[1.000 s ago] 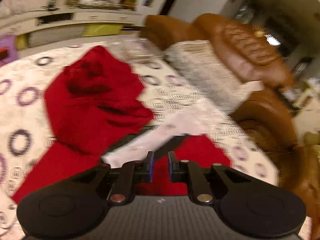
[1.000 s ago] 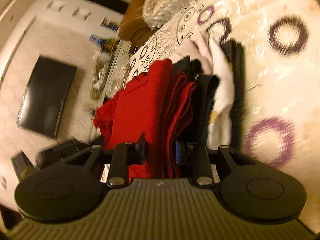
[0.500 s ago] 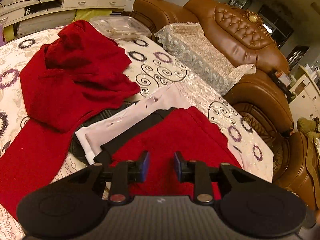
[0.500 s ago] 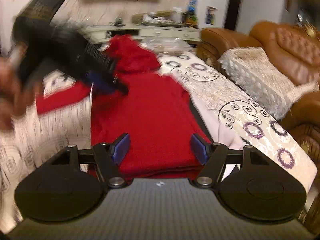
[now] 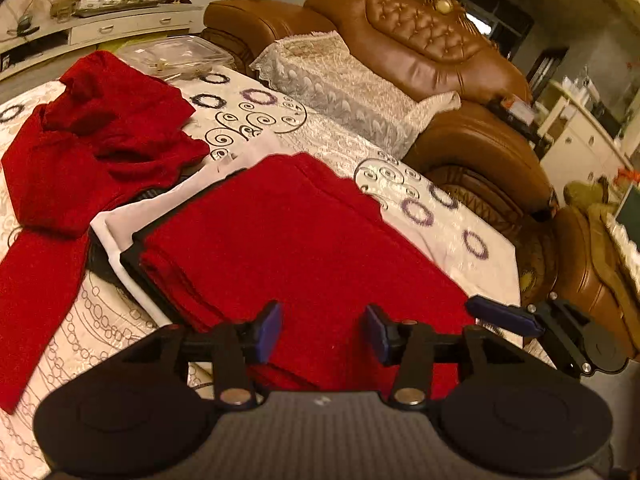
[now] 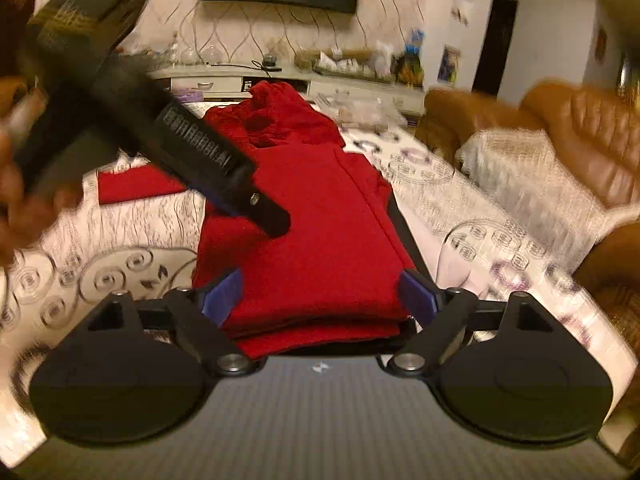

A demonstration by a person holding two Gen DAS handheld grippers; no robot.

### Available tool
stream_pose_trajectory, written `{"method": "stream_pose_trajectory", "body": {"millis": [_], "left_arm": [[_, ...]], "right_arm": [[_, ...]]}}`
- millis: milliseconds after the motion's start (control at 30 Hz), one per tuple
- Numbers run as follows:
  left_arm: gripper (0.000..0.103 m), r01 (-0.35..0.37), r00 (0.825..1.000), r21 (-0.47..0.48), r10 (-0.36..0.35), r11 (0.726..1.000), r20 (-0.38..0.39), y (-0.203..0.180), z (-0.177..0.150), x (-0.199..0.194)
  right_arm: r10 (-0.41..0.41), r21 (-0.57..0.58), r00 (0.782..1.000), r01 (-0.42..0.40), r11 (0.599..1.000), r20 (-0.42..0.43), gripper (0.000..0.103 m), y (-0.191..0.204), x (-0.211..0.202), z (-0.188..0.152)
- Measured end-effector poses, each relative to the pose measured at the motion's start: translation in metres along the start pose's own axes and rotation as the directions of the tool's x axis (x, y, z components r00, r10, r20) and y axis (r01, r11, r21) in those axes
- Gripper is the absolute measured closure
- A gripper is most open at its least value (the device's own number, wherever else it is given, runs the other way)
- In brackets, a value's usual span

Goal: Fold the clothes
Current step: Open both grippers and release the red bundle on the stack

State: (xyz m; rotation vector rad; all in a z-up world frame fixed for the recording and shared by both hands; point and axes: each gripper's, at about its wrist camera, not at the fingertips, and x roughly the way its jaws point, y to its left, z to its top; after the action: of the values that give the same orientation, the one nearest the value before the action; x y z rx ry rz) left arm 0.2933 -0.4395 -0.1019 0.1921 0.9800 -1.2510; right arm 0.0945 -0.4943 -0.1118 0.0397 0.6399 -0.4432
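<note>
Sweater, red, folded, lies atop stack of folded clothes on patterned cloth, centre of both views. Left gripper and right gripper opening, nothing pinched; sweater merely below them. Judged: fold just set down. Next: fetch crumpled red garment at 10 o'clock, spread flat. Sofa at 2 o'clock; plastic box at 11, beyond garment; neither blocks reach.

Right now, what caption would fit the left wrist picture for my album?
Left tongs opening empty over a folded red top on a clothes stack, another red top crumpled behind.
</note>
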Motion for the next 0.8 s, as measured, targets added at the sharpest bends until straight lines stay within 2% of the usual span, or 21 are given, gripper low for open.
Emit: {"method": "stream_pose_trajectory", "body": {"millis": [67, 167, 300, 367, 467, 533, 600, 700, 800], "left_arm": [[0.051, 0.02, 1.0, -0.015, -0.02, 1.0, 0.006, -0.001, 0.0, -0.008], [0.047, 0.019, 1.0, 0.023, -0.019, 1.0, -0.021, -0.011, -0.006, -0.012], [0.047, 0.001, 0.999, 0.08, 0.003, 0.997, -0.051, -0.023, -0.016, -0.012], [0.046, -0.021, 0.998, 0.105, 0.027, 0.994, -0.057, -0.027, -0.021, -0.008], [0.044, -0.007, 0.998, 0.056, 0.011, 0.998, -0.061, -0.025, -0.016, -0.015], [0.039, -0.008, 0.998, 0.014, 0.008, 1.0, -0.059, -0.023, -0.01, -0.023], [0.011, -0.062, 0.997, -0.015, 0.062, 0.998, -0.04, -0.024, -0.004, -0.033], [0.004, -0.11, 0.994, -0.072, 0.108, 0.991, -0.03, -0.024, 0.008, -0.044], [0.0, -0.195, 0.979, -0.127, 0.184, 0.973, -0.087, -0.025, 0.019, -0.048]], "right_arm": [[0.011, 0.008, 1.0, -0.011, 1.0, 0.026, 0.011, -0.003, -0.011, 0.004], [0.057, -0.029, 0.994, -0.054, 0.998, 0.093, 0.01, -0.003, -0.031, 0.002], [0.038, -0.1, 0.999, -0.039, 0.994, -0.008, 0.01, 0.003, -0.01, -0.007], [0.049, -0.068, 0.999, -0.049, 0.996, 0.003, 0.007, -0.001, -0.008, -0.008], [0.048, -0.044, 0.999, -0.048, 0.998, -0.006, 0.007, -0.001, -0.011, -0.005], [0.041, -0.026, 0.999, -0.041, 0.999, -0.018, 0.007, -0.001, -0.016, -0.002], [0.01, 0.068, 0.999, -0.007, 0.998, -0.053, 0.007, -0.007, -0.023, 0.008], [0.013, 0.265, 0.986, 0.032, 0.964, -0.166, 0.007, -0.019, -0.027, 0.024], [0.009, 0.385, 0.961, 0.102, 0.917, -0.276, 0.007, -0.025, -0.029, 0.036]]}}
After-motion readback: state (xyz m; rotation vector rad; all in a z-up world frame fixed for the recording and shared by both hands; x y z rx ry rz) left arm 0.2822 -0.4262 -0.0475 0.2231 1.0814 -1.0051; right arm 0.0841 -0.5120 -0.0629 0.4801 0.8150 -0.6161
